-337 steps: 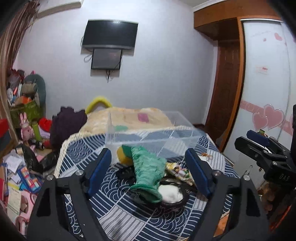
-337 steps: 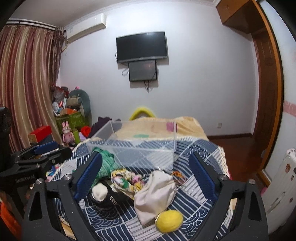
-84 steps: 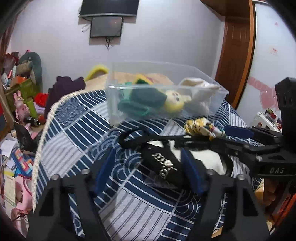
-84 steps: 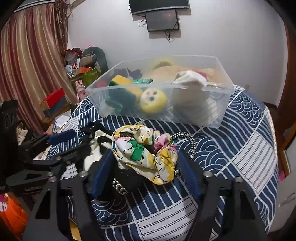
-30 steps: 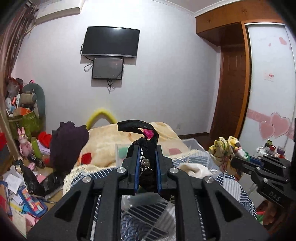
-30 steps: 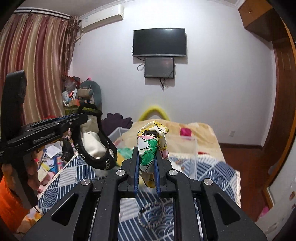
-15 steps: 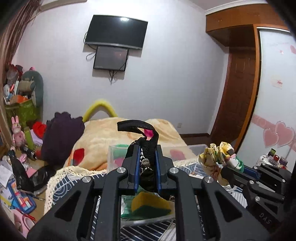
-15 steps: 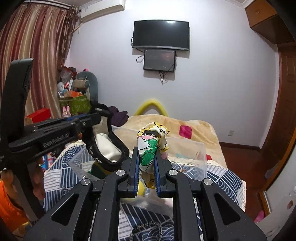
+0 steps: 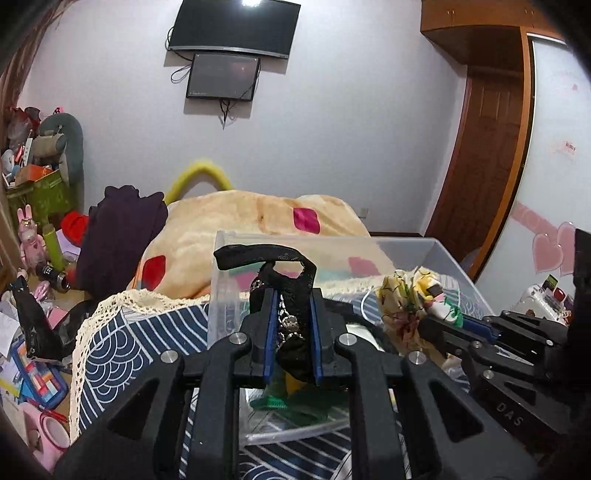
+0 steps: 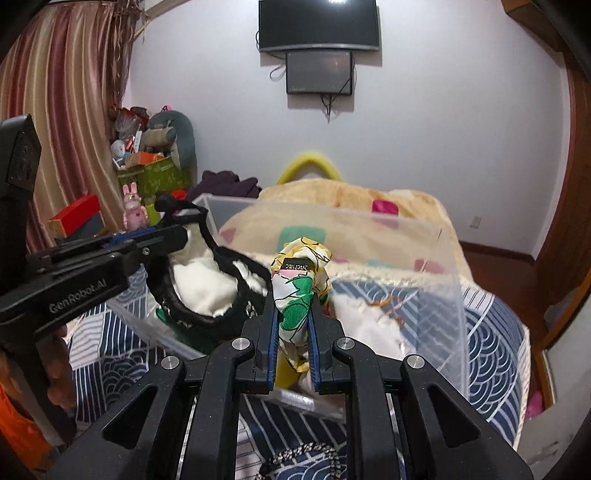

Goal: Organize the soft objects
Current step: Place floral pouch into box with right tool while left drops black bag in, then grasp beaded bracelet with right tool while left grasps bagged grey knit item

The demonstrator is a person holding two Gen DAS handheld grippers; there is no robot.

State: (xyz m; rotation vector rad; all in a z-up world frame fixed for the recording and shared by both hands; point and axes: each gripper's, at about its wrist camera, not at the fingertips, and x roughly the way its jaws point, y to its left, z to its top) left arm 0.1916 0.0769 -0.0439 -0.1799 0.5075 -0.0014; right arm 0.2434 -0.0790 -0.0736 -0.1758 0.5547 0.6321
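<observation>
**Asker:** Left wrist view first, please, nearest things first. What is being held?

**Describer:** Closest in, the left gripper (image 9: 291, 332) has its jaws clamped on a black bag (image 9: 286, 291) with a chain trim; a black strap loops up above the jaws. Seen from the right wrist view, the bag's white lining (image 10: 207, 284) shows and it hangs over the near left corner of the clear plastic bin (image 10: 448, 295). The right gripper (image 10: 291, 325) has its jaws clamped on a floral cloth (image 10: 297, 295), yellow, green and white, with a small black label on top.

**Asker:** Where is the bin, and what is in it?

**Describer:** It sits on a navy patterned cover with a lace edge (image 9: 122, 332), just ahead of both grippers. Through its wall I can make out something green (image 9: 291, 406) and a pale cream item (image 10: 369, 314). A beaded loop (image 10: 303, 461) lies on the cover at the bottom edge of the right view, outside the bin. Beyond the bin is a tan blanket (image 9: 236, 221), then a wall with a television (image 9: 232, 26).

**Asker:** Which step is this?

**Describer:** I judge both items are being carried over the bin for dropping in. Next, each should be lowered inside the walls and the jaws parted, so the soft fabric falls in without draping over the rim. The beaded loop seems left to collect.
</observation>
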